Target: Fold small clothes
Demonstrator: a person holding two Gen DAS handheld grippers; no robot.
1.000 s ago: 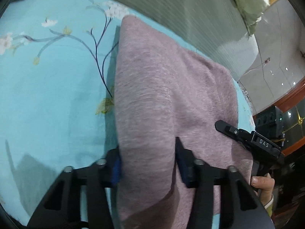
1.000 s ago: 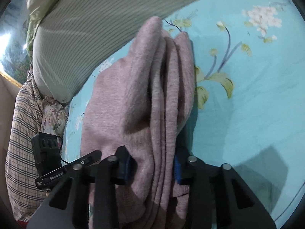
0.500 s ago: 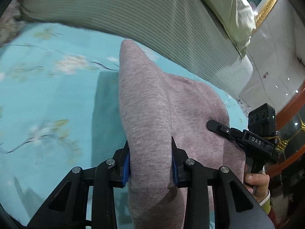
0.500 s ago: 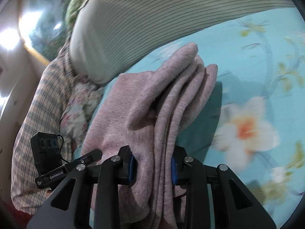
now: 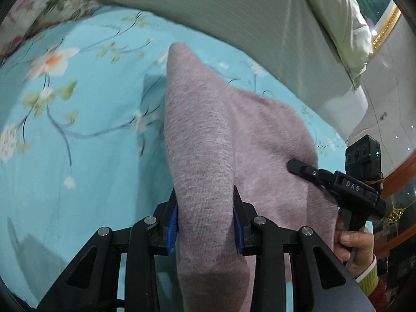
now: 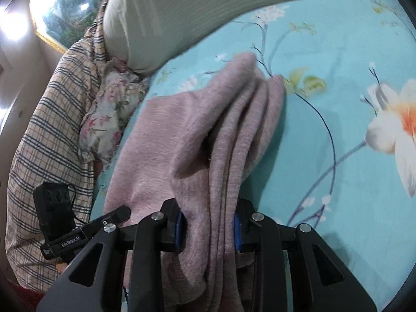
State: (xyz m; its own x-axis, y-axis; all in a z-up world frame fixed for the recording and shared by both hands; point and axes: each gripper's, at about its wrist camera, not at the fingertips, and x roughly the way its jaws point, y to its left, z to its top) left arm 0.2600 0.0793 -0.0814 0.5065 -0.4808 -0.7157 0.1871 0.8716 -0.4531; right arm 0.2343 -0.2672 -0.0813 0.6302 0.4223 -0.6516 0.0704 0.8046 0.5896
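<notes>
Left gripper: jaws closed on a thick fold of the sweater, blue pads pressing either side of the cloth. Right gripper: jaws closed on a bunch of several stacked layers of the same sweater, the layer edges showing as ridges running away from the pads.

Sweater: pinkish-grey knit, lifted at both gripped edges and sloping away from them; its far part appears to meet the bedsheet, though contact there cannot be confirmed. Between the two grippers the cloth hangs in a slack sheet.

Beyond the sweater: the turquoise flowered bedsheet, then a striped bolster along its far edge. Left of the sweater in the right wrist view, a plaid blanket and a floral cloth.

Assessment: the step in hand looks like carrying a gripped edge over to make a further fold, the garment already being doubled several times. The next move calls for lowering both edges together onto the sheet, keeping the layers aligned, and releasing only once the cloth lies flat; uneven release risks the stacked layers sliding apart.
</notes>
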